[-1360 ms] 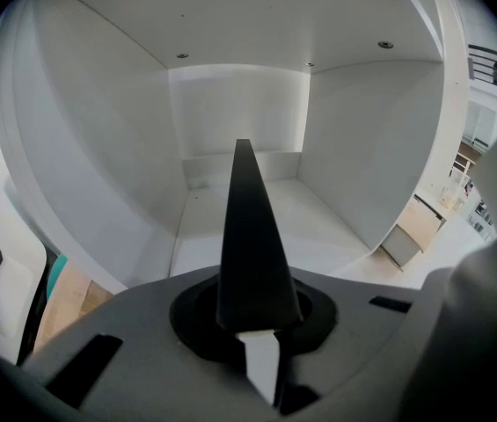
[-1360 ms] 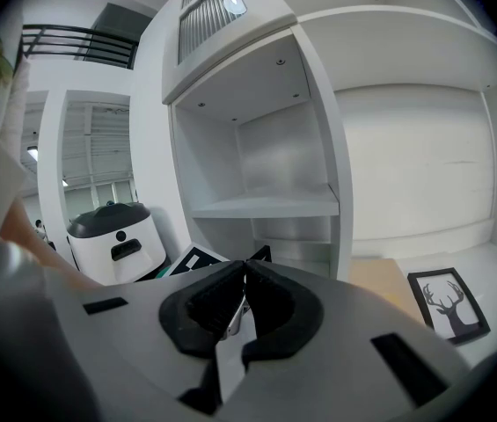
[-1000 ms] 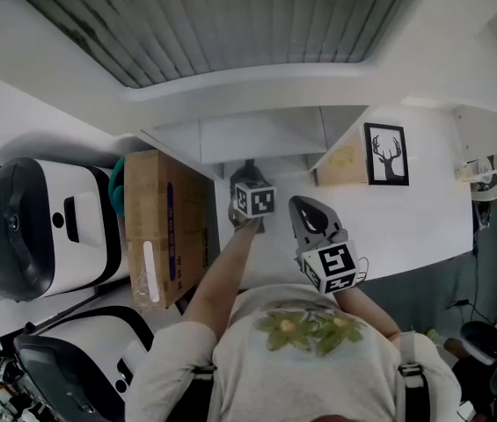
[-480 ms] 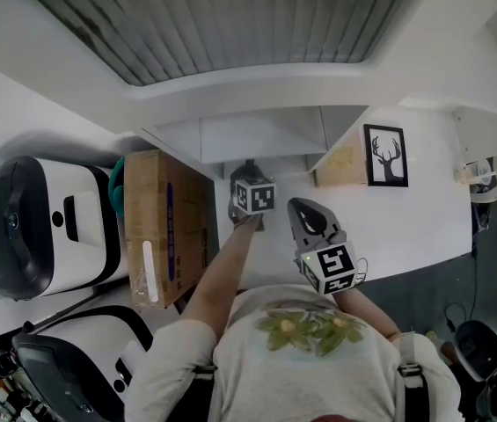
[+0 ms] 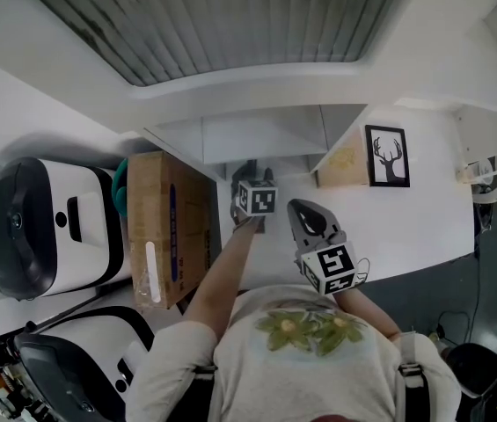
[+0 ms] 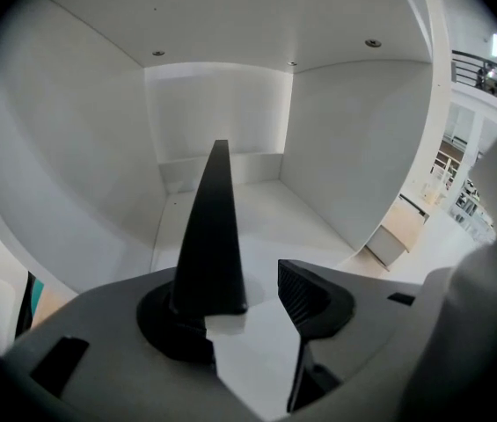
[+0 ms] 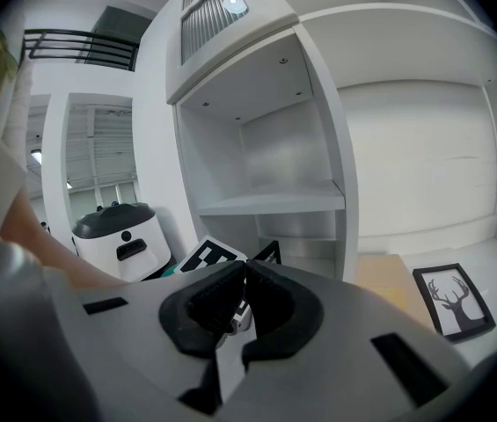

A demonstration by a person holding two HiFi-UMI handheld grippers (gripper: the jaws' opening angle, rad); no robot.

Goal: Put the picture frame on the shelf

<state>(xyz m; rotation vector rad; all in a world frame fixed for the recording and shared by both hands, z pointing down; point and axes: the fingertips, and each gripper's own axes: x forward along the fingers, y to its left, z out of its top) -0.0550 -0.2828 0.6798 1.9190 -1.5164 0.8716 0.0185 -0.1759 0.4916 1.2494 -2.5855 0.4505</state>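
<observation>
Nearest the person, the right claw (image 7: 237,275) hangs idle, its jaws pressed together on nothing. Just past it the left claw (image 6: 252,301) reaches into the shelf (image 6: 270,207), its jaws opening, with the black picture frame (image 6: 215,236) upright and edge-on between them and the right pad clear of it. The placing looks nearly done to me, and what remains is drawing the claw out without tipping the frame (a deer picture (image 5: 386,155) lies on the white worktop further right).
</observation>
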